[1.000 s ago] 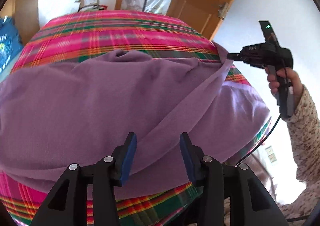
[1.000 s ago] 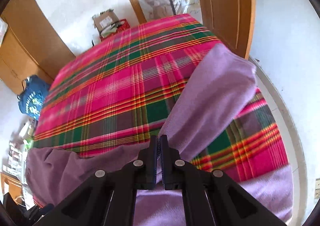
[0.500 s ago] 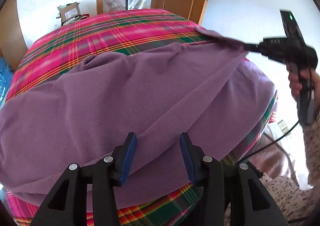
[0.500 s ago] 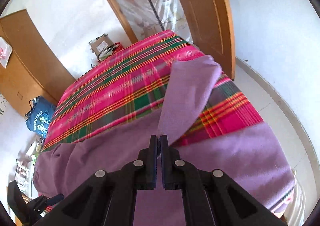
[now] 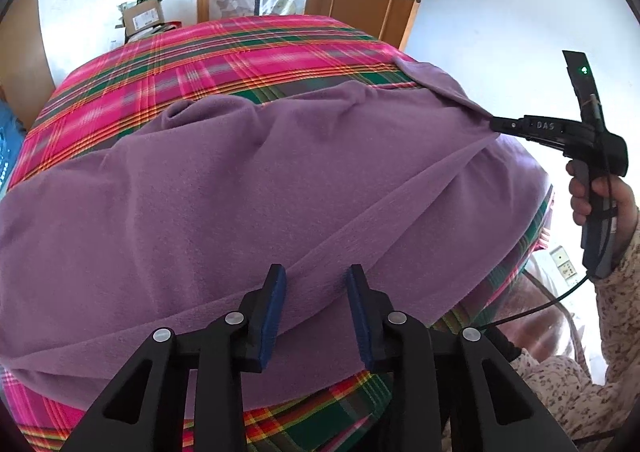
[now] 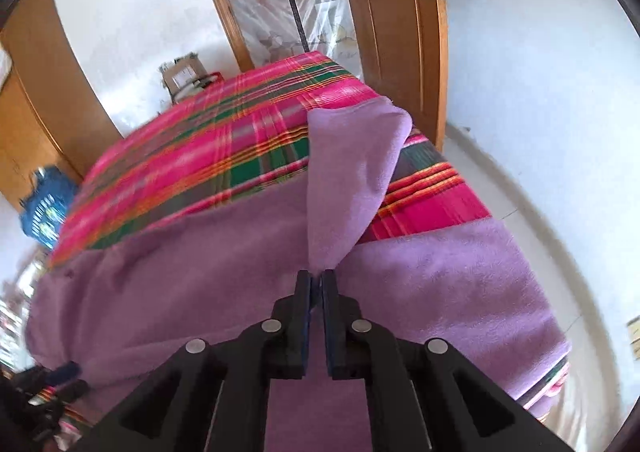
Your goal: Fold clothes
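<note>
**A:** Start with the left wrist view. What do you have?

**B:** My left gripper [image 5: 316,310] has its fingers spread apart, holding nothing, hovering over the near edge of the bed [image 5: 248,48]. The purple garment [image 5: 224,192] lies across the near half of the plaid cover, bunched along its far side. A taut ridge of cloth runs from under my left fingers up toward the right gripper [image 5: 496,125], which pinches the cloth at the bed's right edge.

**A:** Risk there?

**B:** That ridge. If I pull harder on the right with nothing pinning the near hem, I'd expect the whole garment to slide instead of folding, and the far-side wrinkles would get creased in. Closing the left fingers on the ridge could also grab two layers at once.

**A:** And the right wrist view?

**B:** The right gripper [image 6: 316,284] has its fingers clamped on a fold of the garment [image 6: 440,292]; a flap, maybe a sleeve [image 6: 352,180], stands up from them toward the bed's far right corner. The grip looks thin, only an edge between the pads. It could slip out mid-carry, and the flap would drop crooked. The garment's right part also hangs near the bed's right edge, so a sideways tug might drag it off onto the floor [image 6: 560,188].
</note>
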### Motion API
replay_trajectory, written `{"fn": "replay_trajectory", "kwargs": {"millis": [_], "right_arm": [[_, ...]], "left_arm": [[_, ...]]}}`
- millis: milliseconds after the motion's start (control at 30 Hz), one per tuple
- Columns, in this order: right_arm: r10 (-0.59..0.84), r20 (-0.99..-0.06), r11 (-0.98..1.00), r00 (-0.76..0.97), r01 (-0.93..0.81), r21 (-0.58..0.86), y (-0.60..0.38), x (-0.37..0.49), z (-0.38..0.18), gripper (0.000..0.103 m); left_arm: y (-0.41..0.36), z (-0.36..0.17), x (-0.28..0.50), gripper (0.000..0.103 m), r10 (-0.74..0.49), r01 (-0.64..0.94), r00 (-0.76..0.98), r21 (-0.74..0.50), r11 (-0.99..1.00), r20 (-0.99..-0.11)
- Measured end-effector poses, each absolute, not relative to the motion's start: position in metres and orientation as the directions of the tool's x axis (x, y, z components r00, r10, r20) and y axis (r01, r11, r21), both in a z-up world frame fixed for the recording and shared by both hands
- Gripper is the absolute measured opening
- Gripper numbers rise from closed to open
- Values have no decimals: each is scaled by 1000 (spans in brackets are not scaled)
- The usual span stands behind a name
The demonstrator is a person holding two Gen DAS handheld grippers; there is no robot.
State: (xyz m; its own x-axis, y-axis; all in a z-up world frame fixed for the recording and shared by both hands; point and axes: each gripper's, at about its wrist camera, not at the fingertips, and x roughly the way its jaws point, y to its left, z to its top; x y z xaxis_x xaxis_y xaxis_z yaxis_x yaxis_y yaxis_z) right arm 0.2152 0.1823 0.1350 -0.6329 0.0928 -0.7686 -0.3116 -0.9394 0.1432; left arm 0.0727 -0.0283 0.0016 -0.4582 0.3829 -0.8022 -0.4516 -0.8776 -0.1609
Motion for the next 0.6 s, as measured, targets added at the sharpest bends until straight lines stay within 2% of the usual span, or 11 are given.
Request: {"fn": "replay_trajectory", "kwargs": {"millis": [33, 100, 467, 600], "right_arm": [[128, -766, -944, -631, -314, 101, 180, 212, 135, 17], [173, -763, -947, -623, -317, 44, 178, 205, 133, 24], [262, -790, -944, -554, -317, -90, 184, 161, 119, 27], [238, -797, -959, -555, -265, -102, 178, 147, 119, 27]], "left_arm": [[-29, 1, 73, 33, 382, -449, -458, -162, -879, -802], [-28, 2, 73, 33, 383, -449, -459, -163, -879, -802], [-23, 1, 70, 33, 369, -452, -458, -146, -880, -809], [-22, 1, 69, 33, 370, -446, -458, -152, -882, -808]]}}
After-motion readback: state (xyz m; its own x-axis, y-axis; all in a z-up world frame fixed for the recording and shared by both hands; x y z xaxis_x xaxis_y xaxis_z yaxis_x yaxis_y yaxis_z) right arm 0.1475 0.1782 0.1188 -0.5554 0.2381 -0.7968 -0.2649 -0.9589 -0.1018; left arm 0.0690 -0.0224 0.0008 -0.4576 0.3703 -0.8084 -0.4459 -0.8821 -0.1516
